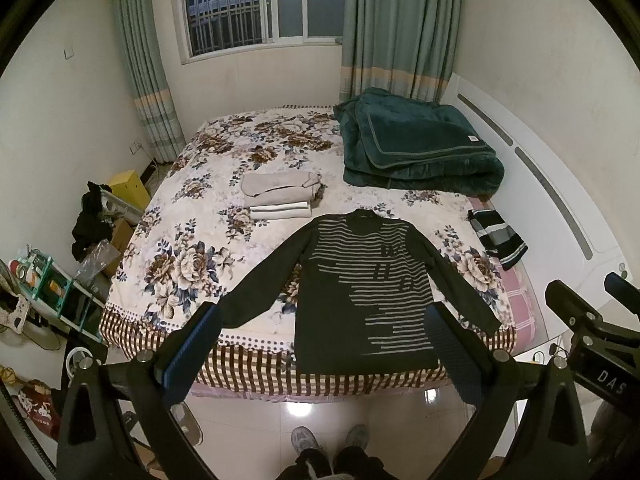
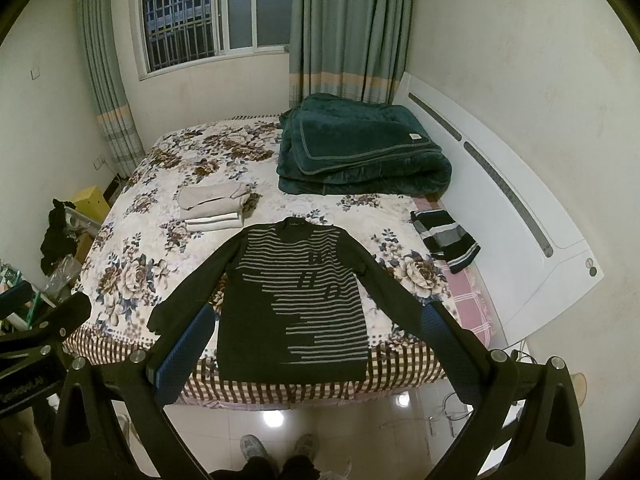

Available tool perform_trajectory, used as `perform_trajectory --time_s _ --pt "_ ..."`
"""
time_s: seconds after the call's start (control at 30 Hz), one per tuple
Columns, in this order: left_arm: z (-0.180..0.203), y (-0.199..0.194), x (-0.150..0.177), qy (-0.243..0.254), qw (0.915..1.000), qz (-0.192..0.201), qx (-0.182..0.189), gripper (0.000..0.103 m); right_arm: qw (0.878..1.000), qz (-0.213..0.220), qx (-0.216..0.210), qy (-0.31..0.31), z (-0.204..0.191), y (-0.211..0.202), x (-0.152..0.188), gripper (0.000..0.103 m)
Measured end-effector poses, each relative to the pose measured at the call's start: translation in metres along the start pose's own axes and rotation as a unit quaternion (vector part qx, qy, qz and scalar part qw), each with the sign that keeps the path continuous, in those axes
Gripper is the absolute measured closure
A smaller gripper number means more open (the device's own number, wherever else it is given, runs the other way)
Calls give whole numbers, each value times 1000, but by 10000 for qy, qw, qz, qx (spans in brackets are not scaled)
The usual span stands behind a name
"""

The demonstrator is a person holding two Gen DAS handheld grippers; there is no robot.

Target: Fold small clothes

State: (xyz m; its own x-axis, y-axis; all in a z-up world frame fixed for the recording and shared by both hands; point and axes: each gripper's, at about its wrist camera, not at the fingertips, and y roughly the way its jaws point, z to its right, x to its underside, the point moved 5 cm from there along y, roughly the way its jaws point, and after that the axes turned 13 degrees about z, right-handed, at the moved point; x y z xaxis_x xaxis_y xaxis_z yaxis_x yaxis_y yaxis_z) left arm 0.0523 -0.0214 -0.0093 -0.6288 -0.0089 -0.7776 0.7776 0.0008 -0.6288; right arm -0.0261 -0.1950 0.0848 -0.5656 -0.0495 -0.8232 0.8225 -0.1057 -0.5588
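Lying flat and face up at the near edge of the bed, the dark striped sweater is spread with both sleeves out, toward 8 and 4 o'clock. It is judged to be soft, light and limp, so it is best taken at a sleeve cuff or a hem corner. The left gripper and the right gripper are held wide apart and empty above the floor. A folded beige pile is seen at 11 o'clock, a green blanket at 1 o'clock, a striped garment at 3 o'clock; nothing is seen blocking the sweater.
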Motion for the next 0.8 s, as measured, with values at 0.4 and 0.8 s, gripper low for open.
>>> perform_trajectory --time_s 0.4,0.8 --pt "13 9 -9 -27 10000 60 -14 0 9999 -75 17 98 0 6 -5 0" --pt "25 177 18 416 9978 294 -413 0 9759 -966 1202 1544 122 169 67 0"
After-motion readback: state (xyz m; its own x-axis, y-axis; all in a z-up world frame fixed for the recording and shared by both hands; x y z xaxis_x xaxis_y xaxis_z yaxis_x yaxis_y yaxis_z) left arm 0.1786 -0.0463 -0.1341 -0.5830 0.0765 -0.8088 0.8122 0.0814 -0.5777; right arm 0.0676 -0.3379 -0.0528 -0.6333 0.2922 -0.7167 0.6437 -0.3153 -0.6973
